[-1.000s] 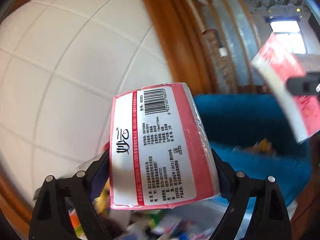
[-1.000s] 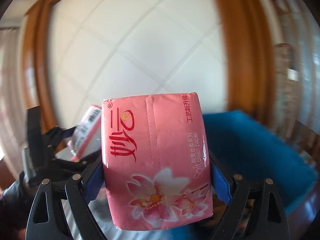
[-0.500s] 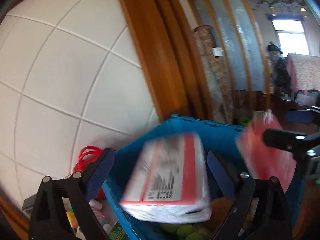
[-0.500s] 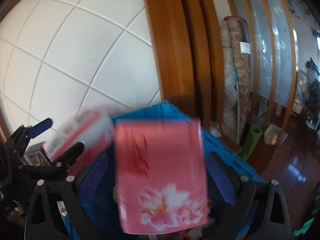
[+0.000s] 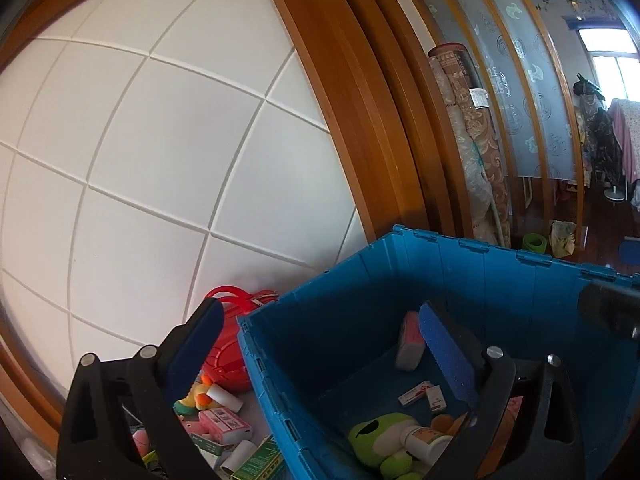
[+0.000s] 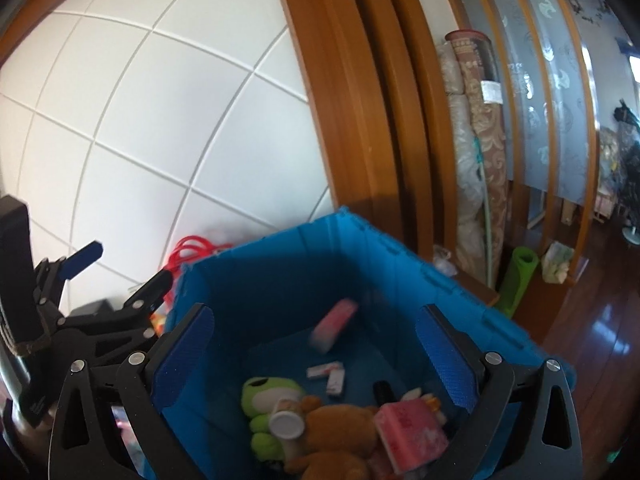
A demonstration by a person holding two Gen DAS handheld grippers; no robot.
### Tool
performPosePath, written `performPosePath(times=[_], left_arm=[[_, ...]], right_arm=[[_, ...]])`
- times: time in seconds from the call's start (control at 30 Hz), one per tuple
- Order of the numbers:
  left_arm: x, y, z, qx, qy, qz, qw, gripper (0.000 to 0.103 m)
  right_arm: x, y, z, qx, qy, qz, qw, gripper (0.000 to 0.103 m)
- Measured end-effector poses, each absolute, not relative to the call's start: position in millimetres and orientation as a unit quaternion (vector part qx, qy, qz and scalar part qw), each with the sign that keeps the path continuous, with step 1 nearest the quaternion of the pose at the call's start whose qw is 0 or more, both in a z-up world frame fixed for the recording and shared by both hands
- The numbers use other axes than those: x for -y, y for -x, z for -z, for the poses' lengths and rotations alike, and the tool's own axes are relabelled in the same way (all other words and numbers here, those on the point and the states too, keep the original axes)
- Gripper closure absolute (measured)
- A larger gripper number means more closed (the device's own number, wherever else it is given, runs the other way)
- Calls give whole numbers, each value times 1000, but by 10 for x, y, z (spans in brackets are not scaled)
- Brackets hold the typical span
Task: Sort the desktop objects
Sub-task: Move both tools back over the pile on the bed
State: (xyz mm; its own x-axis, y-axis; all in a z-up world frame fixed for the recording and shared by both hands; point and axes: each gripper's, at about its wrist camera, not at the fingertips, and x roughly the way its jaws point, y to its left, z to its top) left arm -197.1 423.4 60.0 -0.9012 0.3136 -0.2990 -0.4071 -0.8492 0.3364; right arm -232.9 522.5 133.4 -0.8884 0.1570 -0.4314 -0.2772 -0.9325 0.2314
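A blue plastic crate stands against the white tiled wall. My left gripper is open and empty above the crate's left wall. My right gripper is open and empty above the crate. One pink tissue pack lies by the crate's far wall, blurred in the right wrist view. Another pink tissue pack lies on a brown plush bear. A green frog plush, a white bottle and small boxes also lie inside.
Left of the crate on the table lie a red cable reel, a pink box, a small plush toy and other small items. A wooden door frame, rolled carpets and a green mat stand behind.
Both grippers opened and let go of their pink tissue packs, which dropped into the blue crate. Both cameras tilted down toward the crate.
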Motion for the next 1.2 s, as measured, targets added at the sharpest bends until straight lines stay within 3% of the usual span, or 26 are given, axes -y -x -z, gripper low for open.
performPosePath(times=[0.73,1.2], left_arm=[[-3319,1579,-277,-187,123,-971,86,3],[-1912,1715,227,-176,183,-967,9,3]], right_arm=[[-4170,2063,-1119,-98,213,-972,-5,0],[-2902,2420,-820,-59,254,-960,-101,0]])
